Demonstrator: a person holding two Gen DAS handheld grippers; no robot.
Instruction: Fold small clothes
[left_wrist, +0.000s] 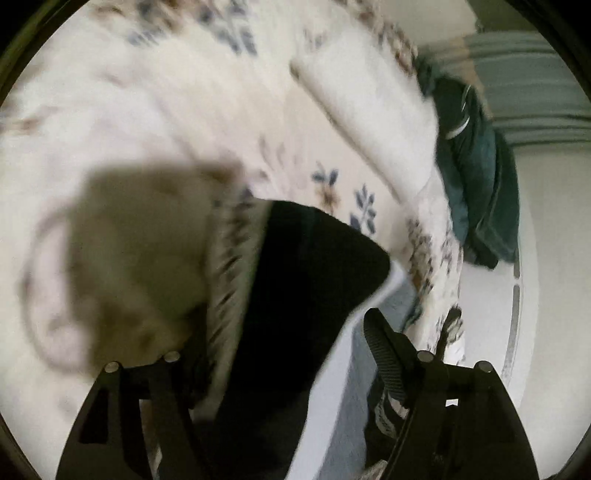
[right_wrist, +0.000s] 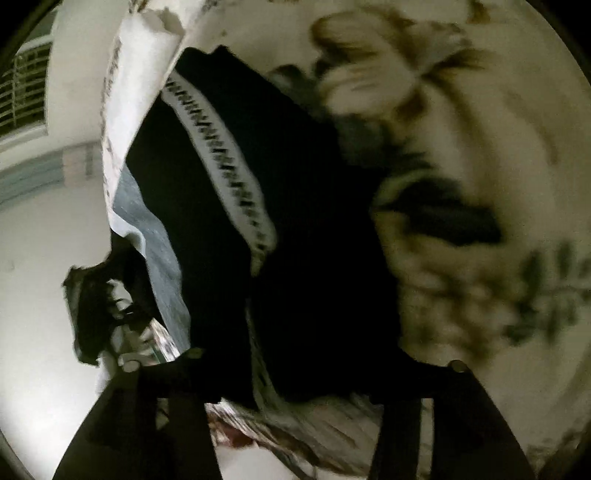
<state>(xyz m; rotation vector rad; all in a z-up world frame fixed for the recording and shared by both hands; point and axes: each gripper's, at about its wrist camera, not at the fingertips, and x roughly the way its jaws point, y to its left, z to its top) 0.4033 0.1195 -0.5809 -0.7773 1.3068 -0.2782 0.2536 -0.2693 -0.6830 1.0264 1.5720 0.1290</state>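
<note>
A small black garment (left_wrist: 295, 295) with a white patterned waistband hangs between the fingers of my left gripper (left_wrist: 280, 354), over a white floral bed sheet (left_wrist: 166, 110). The left fingers stand wide apart, with the cloth draped between them; the grip is not clear. In the right wrist view the same black garment (right_wrist: 295, 229) with its patterned white band (right_wrist: 229, 162) fills the middle, bunched at my right gripper (right_wrist: 295, 373). The right fingertips are buried in the dark cloth. Both views are blurred by motion.
A dark teal garment (left_wrist: 480, 184) lies crumpled at the bed's right edge. A white folded cloth or pillow (left_wrist: 369, 103) lies on the sheet. Another dark gripper (right_wrist: 99, 306) shows at the left of the right wrist view. White floor lies beyond the bed.
</note>
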